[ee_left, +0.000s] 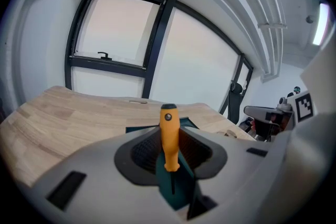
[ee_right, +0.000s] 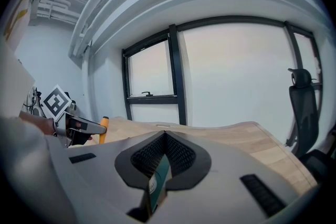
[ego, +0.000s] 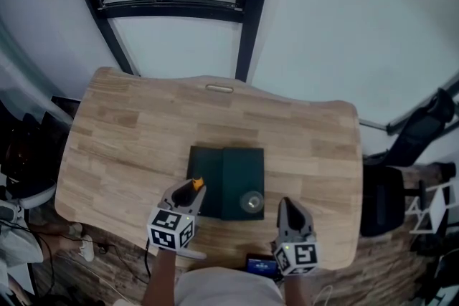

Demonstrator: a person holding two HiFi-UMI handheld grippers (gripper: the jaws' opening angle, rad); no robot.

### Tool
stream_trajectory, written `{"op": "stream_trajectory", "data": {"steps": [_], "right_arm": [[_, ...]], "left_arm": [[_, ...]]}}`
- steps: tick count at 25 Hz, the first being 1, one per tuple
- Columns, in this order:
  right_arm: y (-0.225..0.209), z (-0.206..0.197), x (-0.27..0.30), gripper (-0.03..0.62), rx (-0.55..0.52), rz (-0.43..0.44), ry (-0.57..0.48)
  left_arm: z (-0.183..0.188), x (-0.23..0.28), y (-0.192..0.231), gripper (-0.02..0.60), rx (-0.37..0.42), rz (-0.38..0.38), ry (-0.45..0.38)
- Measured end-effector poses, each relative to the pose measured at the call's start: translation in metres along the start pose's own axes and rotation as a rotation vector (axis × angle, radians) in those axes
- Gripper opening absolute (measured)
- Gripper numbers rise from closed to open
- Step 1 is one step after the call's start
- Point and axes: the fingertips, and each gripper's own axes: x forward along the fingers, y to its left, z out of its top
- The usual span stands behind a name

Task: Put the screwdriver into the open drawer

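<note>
L gripper (ego: pixel 185 191) is at the near edge of the table (ego: pixel 136 132), abt 7 o'clock from the green box (ego: pixel 240 168) in the middle. Its jaws are squeezed on the screwdriver (ee_left: pixel 169 136), pinching the lower half of the orange handle. The handle stands up w/ its black cap at 12 o'clock. The thin dark metal bit points down to 6 o'clock thru the gap. So the screwdriver is up in the air, just by the box's near left corner, not in a drawer yet.

R gripper (ego: pixel 287 206) is at abt 5 o'clock from the box. Its jaws are pressed together at the tips w/ nothing held that I can see. Only a strip of green shows thru the slit lower down, prob. the box below.

The box looks like 2 parts side by side. A round pale thing (ego: pixel 251 202) sits on the near right part; can't tell what it is. Can't tell which part is the open drawer either.

How it will handle, I think: the screwdriver is small, light and hard, so it won't bend or break. The handle is smooth and round, so it could spin or slip if the squeeze is weak. The handle is the fat part, so it's the best spot to hold. The metal end is thin & would slide out. Let go low so it doesn't bounce or roll.
</note>
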Motion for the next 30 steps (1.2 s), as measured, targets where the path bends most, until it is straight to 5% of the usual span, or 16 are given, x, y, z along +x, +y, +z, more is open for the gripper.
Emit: {"op": "stream_trajectory", "data": {"steps": [30], "right_arm": [[-0.013,-0.039,0.021,-0.003,0.037,-0.001,0.11]], "left_arm": [[-0.055,0.035,0.005,0.107,-0.014,-0.016,0.171]]}}
